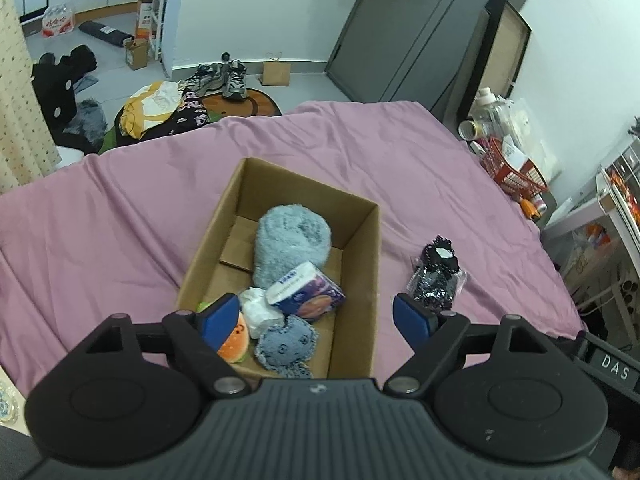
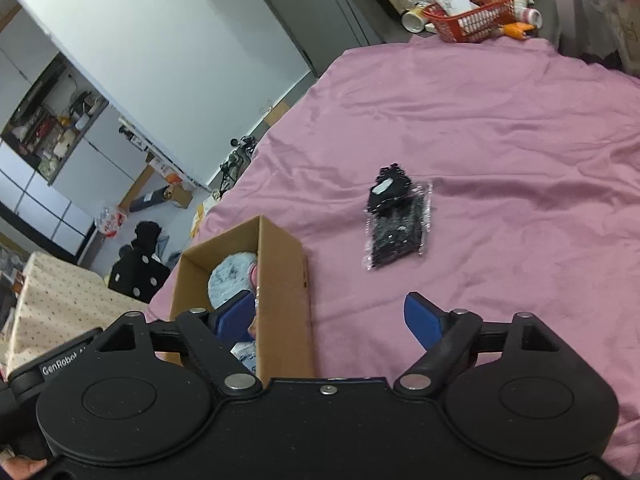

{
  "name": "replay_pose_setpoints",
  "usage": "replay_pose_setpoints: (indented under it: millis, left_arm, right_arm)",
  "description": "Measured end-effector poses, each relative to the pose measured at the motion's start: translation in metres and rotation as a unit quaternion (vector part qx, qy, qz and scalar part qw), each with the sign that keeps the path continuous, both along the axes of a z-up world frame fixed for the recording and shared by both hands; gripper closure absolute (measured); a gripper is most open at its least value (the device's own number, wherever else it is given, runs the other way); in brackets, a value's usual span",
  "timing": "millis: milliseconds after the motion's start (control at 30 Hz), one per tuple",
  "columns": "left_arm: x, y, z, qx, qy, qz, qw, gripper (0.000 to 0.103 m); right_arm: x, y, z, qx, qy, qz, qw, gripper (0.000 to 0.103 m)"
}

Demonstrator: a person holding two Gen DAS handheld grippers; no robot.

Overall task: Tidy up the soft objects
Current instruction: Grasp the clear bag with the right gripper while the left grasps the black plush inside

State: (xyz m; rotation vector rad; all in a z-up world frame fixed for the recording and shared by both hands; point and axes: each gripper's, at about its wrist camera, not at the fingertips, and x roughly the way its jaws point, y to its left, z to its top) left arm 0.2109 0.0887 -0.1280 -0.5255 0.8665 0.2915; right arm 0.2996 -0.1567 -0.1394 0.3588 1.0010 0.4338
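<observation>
1. A pink bedsheet (image 1: 400,160), smooth and lightly creased, covers the bed that carries everything
2. An open cardboard box (image 1: 356,280) of plain brown corrugated board stands near the middle of the bed, its flaps folded flat inside
3. Inside the box lies a fluffy grey-blue plush (image 1: 294,240), rounded and long-piled, towards the far end
4. Nearer the camera in the box are a glossy blue tissue pack (image 1: 308,290), a crumpled white soft piece (image 1: 258,308), a frayed denim pouch (image 1: 286,344) and an orange fruit-slice plush (image 1: 236,340), all crowded together and touching
5. A black item in a clear crinkly bag (image 2: 398,220) lies flat on the sheet to the right of the box, apart from it, towards the bed's right edge
6. The left gripper (image 1: 318,320) hangs above the near end of the box, tilted down, its blue-padded jaws spread wide and holding nothing
7. The right gripper (image 2: 332,320) hovers over the box's right wall, angled down towards the bagged item, jaws likewise wide apart and empty
8. A red plastic basket (image 2: 472,12) of latticed walls sits beyond the bed's far right corner
</observation>
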Motion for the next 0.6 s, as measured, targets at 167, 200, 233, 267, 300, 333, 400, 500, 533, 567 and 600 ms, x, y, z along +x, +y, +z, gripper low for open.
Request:
replay_pose_setpoints:
  millis: [167,200,233,267,300,333,400,500,533,567,600]
  left_arm:
    - [0.010,-0.017,0.000,0.009,0.005,-0.012,0.9999,0.020]
    - [0.012,-0.020,0.001,0.011,0.007,-0.014,0.9998,0.020]
    - [0.016,-0.023,0.001,0.012,0.008,-0.017,0.9998,0.020]
    - [0.019,-0.027,0.001,0.014,0.008,-0.019,0.9997,0.020]
    - [0.022,-0.030,0.002,0.016,0.008,-0.021,0.9996,0.020]
    - [0.024,-0.033,0.002,0.017,0.006,-0.022,0.9996,0.020]
    - [0.030,-0.040,0.004,0.024,0.002,-0.021,0.9995,0.020]
    - [0.042,-0.051,0.005,0.037,0.001,-0.023,0.9991,0.020]
    - [0.045,-0.053,0.005,0.037,0.002,-0.023,0.9990,0.020]
    - [0.048,-0.055,0.005,0.038,0.002,-0.023,0.9990,0.020]
    - [0.053,-0.058,0.004,0.040,0.003,-0.023,0.9989,0.020]
  right_arm:
    - [0.010,-0.019,-0.005,0.007,-0.005,-0.008,1.000,0.022]
    - [0.013,-0.022,-0.006,0.010,-0.005,-0.010,1.000,0.022]
    - [0.017,-0.026,-0.007,0.014,-0.003,-0.012,1.000,0.022]
    - [0.020,-0.030,-0.009,0.016,-0.003,-0.014,1.000,0.022]
    - [0.023,-0.034,-0.011,0.019,-0.001,-0.017,1.000,0.022]
    - [0.026,-0.038,-0.012,0.023,-0.001,-0.020,1.000,0.022]
    - [0.033,-0.045,-0.015,0.032,0.004,-0.028,0.999,0.022]
    - [0.044,-0.051,-0.019,0.047,0.013,-0.030,0.998,0.022]
    - [0.048,-0.052,-0.021,0.052,0.018,-0.030,0.998,0.022]
    - [0.051,-0.053,-0.023,0.056,0.022,-0.031,0.998,0.022]
    - [0.055,-0.054,-0.024,0.062,0.025,-0.030,0.997,0.022]
